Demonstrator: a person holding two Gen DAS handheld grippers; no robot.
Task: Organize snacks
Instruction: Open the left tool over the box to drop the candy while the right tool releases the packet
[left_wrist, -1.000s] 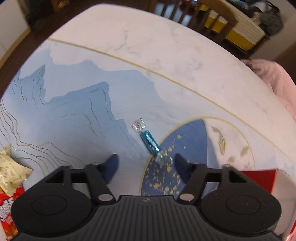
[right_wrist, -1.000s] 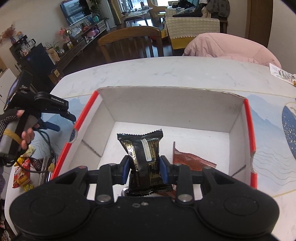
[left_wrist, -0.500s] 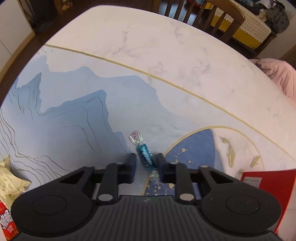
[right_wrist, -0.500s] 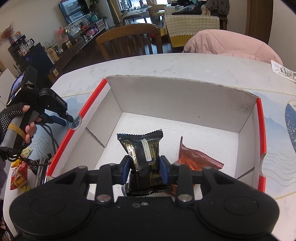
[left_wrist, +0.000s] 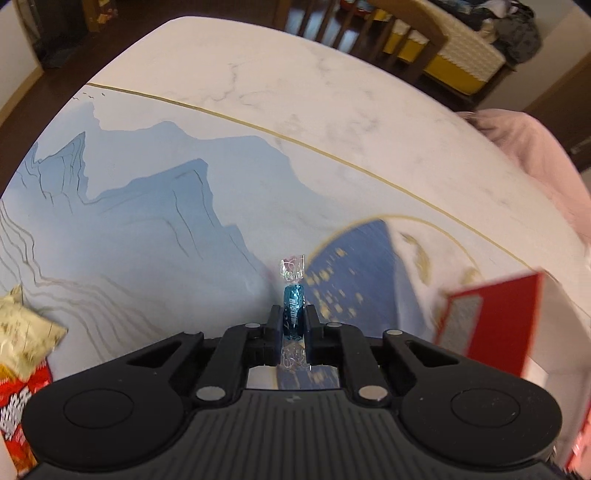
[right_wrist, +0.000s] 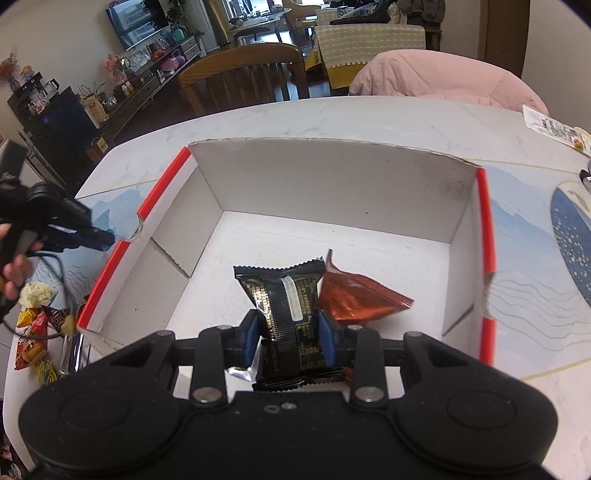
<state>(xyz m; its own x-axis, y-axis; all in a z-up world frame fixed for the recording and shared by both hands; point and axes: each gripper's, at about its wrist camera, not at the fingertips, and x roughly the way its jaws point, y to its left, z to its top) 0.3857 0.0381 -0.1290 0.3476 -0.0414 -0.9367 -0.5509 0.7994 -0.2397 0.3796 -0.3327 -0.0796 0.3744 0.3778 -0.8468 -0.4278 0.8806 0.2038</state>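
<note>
The left tongs (left_wrist: 293, 325) pinched 1 blue wrapped candy (left_wrist: 293, 308) above the desk (left_wrist: 332, 110). The right tongs (right_wrist: 290, 338) gripped 1 black snack packet (right_wrist: 286, 299) over the cardboard box (right_wrist: 332, 181).

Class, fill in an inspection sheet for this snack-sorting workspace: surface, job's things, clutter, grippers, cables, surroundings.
Surface: marble table with blue mountain mat.
Job's things: red-edged cardboard box holding an orange packet; blue candy; black snack pack.
Clutter: loose snack packets left of the box.
Grippers: left gripper shut on the candy; right gripper shut on the snack pack over the box.
Cables: black cable hanging by the left gripper.
Surroundings: wooden chair, pink jacket.
</note>
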